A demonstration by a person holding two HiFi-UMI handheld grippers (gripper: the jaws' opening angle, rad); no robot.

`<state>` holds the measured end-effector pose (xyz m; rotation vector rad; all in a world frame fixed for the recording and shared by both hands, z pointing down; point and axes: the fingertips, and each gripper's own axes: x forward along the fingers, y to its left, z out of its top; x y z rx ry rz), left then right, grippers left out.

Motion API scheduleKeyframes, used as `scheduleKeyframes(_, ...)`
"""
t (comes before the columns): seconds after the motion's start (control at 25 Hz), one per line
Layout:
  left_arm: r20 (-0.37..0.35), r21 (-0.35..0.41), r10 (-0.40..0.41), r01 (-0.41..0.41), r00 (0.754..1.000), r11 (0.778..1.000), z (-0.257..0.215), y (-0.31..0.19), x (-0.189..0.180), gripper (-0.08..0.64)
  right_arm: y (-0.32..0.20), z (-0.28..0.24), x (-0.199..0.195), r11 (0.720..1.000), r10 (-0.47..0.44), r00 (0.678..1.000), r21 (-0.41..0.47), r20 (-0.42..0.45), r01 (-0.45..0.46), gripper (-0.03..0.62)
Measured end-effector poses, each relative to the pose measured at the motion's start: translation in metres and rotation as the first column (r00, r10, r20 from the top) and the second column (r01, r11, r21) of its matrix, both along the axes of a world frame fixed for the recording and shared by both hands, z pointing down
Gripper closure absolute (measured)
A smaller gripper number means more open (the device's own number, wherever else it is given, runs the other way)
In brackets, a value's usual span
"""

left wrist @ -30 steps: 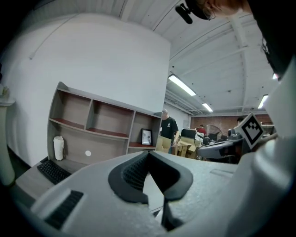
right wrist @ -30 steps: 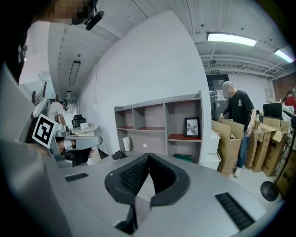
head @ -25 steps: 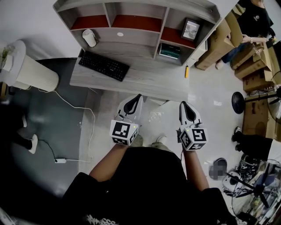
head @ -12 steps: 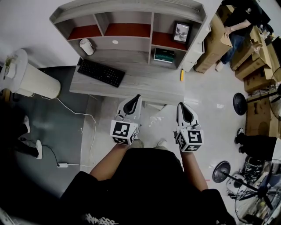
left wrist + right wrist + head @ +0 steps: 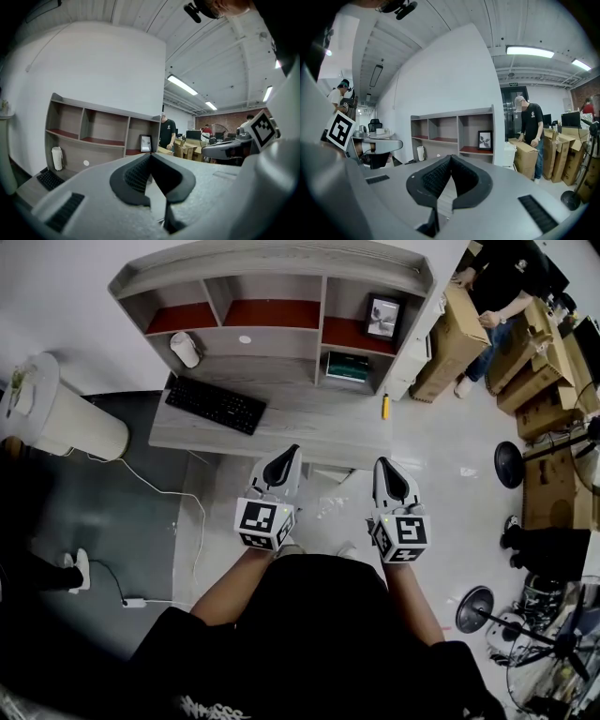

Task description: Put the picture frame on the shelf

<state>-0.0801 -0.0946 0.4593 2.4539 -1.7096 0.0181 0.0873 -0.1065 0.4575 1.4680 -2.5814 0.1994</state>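
— Where is the picture frame (image 5: 382,316)?
— Upper right of the head view. It stands upright in the right-hand compartment of the shelf (image 5: 281,261), on the red board.
— And the tongs?
— Low in the centre, well apart from it. The left gripper (image 5: 293,448) and the right gripper (image 5: 381,463) hover side by side at the near edge of the desk (image 5: 309,418), both pointing toward the shelf. Each has its jaws pressed together with nothing between them.

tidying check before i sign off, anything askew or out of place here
Minor only: the black keyboard lies slanted to the grey wooden desk's front edge, and a small yellow object sits at its right end.
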Motion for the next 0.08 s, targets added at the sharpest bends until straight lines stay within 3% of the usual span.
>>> scheduleKeyframes(0.08, 0.002, 0.001, 0.002, -0.002, 1.0, 1.0, 0.0, 0.0022, -0.0022, 0.543, 0.0026, -0.0014, -0.0036, 1.0, -0.001, 1.0, 0.006, -0.003, 0.001, 0.58)
